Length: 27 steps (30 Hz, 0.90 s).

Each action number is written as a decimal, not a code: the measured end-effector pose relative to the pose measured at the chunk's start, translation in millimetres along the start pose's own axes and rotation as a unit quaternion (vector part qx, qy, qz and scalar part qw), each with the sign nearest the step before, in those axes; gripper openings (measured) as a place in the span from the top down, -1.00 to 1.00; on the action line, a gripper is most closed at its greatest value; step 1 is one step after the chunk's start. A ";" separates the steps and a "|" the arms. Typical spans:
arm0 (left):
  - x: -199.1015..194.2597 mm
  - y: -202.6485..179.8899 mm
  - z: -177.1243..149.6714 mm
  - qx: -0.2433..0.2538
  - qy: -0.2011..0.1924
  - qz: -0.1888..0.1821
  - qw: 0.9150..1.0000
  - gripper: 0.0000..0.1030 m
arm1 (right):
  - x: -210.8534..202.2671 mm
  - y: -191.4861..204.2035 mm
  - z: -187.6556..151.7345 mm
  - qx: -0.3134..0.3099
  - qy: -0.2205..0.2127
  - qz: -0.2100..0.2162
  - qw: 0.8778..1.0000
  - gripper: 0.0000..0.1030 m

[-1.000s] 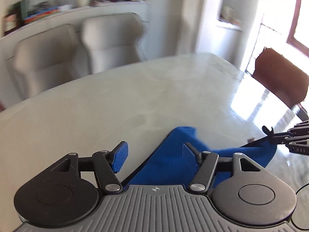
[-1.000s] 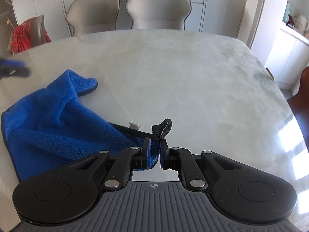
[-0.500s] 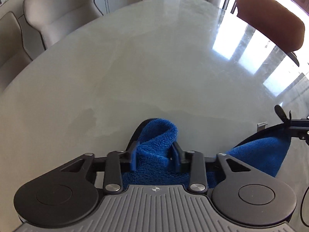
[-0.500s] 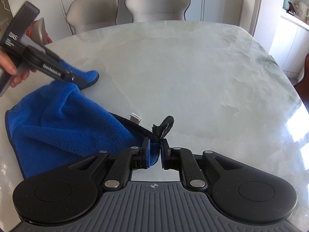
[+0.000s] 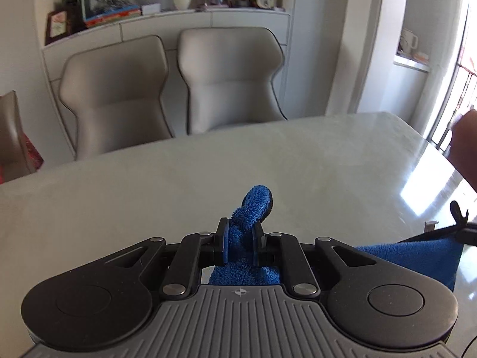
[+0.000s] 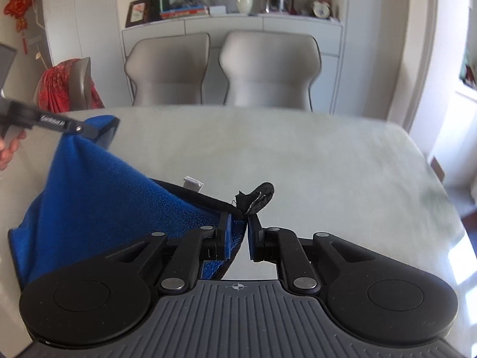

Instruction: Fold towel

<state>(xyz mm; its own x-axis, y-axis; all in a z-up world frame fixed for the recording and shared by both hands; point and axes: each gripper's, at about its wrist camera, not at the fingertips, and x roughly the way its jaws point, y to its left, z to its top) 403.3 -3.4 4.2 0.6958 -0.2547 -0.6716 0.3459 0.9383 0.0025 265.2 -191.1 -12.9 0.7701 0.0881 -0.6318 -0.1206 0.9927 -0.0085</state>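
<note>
A blue towel (image 6: 98,197) with a black edge hangs in the air, stretched between my two grippers above the pale table (image 6: 298,155). My left gripper (image 5: 241,238) is shut on one corner of the towel (image 5: 253,205), which bunches up between the pads. It also shows at the left of the right wrist view (image 6: 86,129). My right gripper (image 6: 240,232) is shut on another corner, with the black hem loop (image 6: 258,198) sticking out past the pads. The right gripper's tip shows at the right edge of the left wrist view (image 5: 466,232).
Two grey chairs (image 6: 220,68) stand at the table's far side. A chair with a red cloth (image 6: 65,86) is at the left. A cabinet shelf (image 6: 232,15) behind holds books, a vase and a clock.
My left gripper has closed on the towel corner and lifted it off the table. My right gripper has risen too, still holding its corner. The towel now hangs between them.
</note>
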 end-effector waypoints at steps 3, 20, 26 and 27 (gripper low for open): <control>6.0 7.8 2.4 -0.005 -0.008 0.034 0.999 0.59 | 36.5 13.1 25.9 -0.027 0.000 -0.006 1.000 0.78; -50.6 25.2 -84.4 0.017 0.054 0.052 0.997 -0.22 | -2.6 32.6 -18.9 0.017 0.067 0.052 0.996 0.08; -59.0 44.3 -116.3 -0.021 0.102 0.069 0.992 -0.26 | -25.7 46.3 -72.0 0.074 0.129 0.042 0.988 0.08; -57.5 47.4 -117.5 -0.027 0.107 0.069 0.991 -0.26 | -26.2 48.4 -78.0 0.082 0.139 0.036 0.986 0.08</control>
<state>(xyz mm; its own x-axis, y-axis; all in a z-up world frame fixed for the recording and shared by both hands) 305.7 83.3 -44.1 0.5821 -0.0727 -0.8099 0.2183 0.9734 0.0696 190.3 -151.8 -57.2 0.5587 0.1553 -0.8147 -0.0486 0.9868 0.1548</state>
